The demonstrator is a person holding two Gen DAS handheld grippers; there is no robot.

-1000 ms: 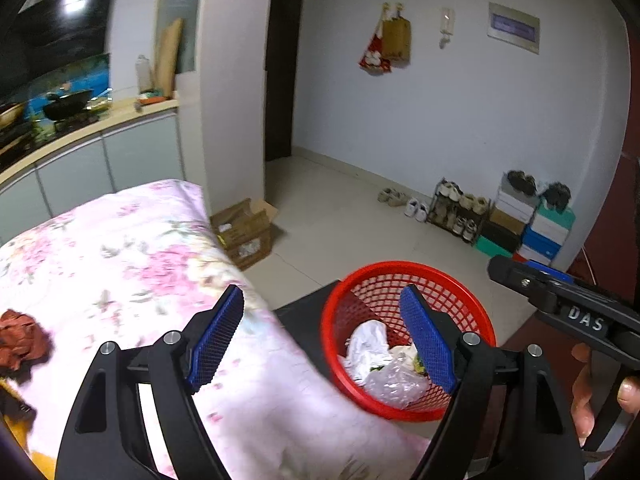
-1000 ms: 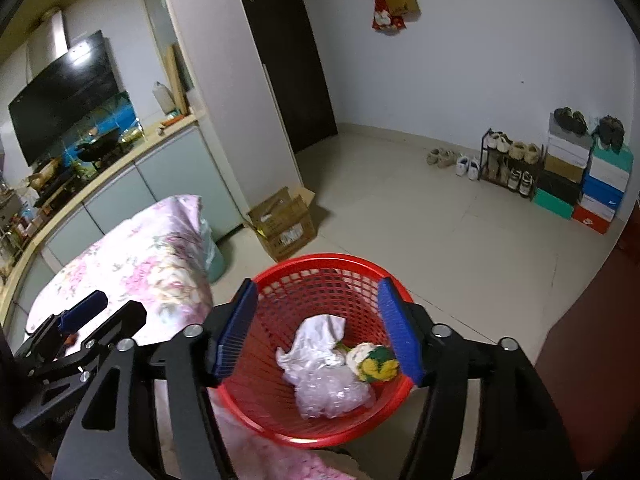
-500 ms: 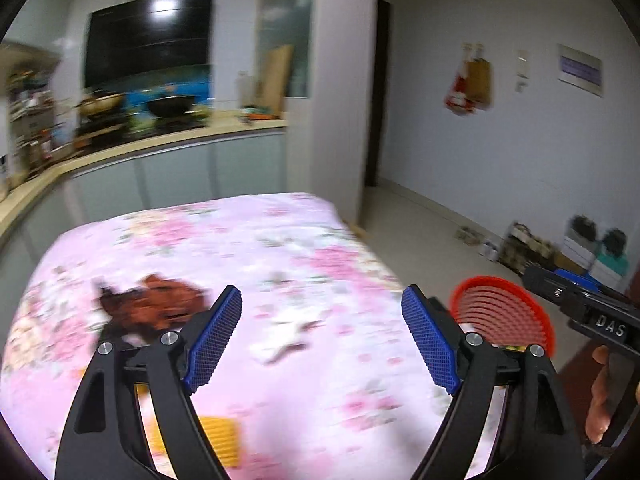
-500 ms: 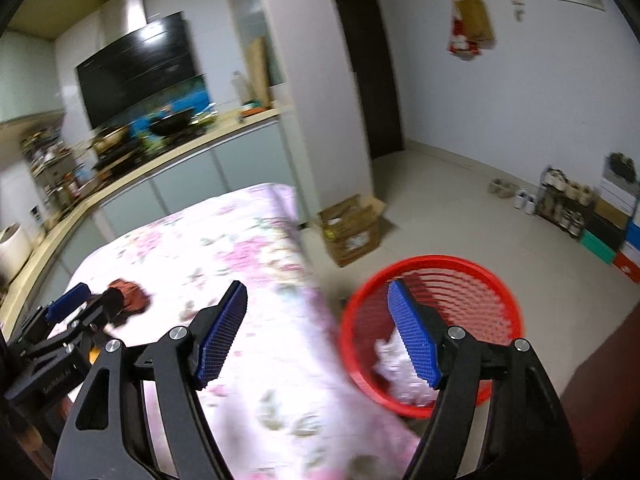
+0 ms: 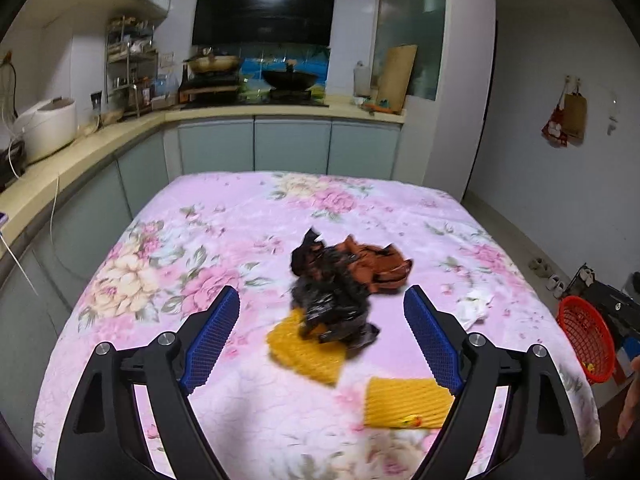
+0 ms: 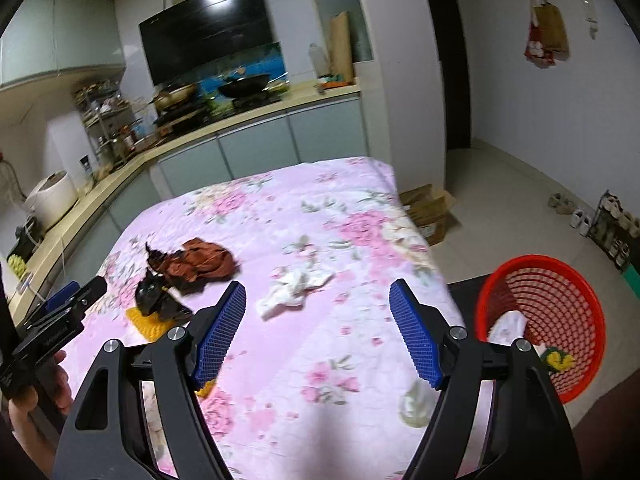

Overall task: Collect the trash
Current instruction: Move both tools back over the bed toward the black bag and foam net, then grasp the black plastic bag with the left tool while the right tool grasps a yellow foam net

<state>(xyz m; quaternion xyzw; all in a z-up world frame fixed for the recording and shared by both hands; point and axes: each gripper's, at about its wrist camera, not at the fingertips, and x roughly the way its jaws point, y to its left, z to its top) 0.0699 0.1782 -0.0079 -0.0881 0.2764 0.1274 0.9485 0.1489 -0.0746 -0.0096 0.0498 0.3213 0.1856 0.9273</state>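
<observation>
Both grippers, left [image 5: 322, 336] and right [image 6: 318, 330], spread and empty, have swung from the basket [image 6: 560, 312] back over the surface [image 5: 200, 232], where we face the black bag [image 5: 332, 304], our likely next pick.

Kitchen counter [image 5: 120, 132], range hood [image 5: 262, 10], white walls [image 6: 560, 112].

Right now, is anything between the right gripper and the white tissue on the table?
Nothing visible. The right gripper is open and empty, and only bare floral cloth lies between it and the tissue.
</observation>
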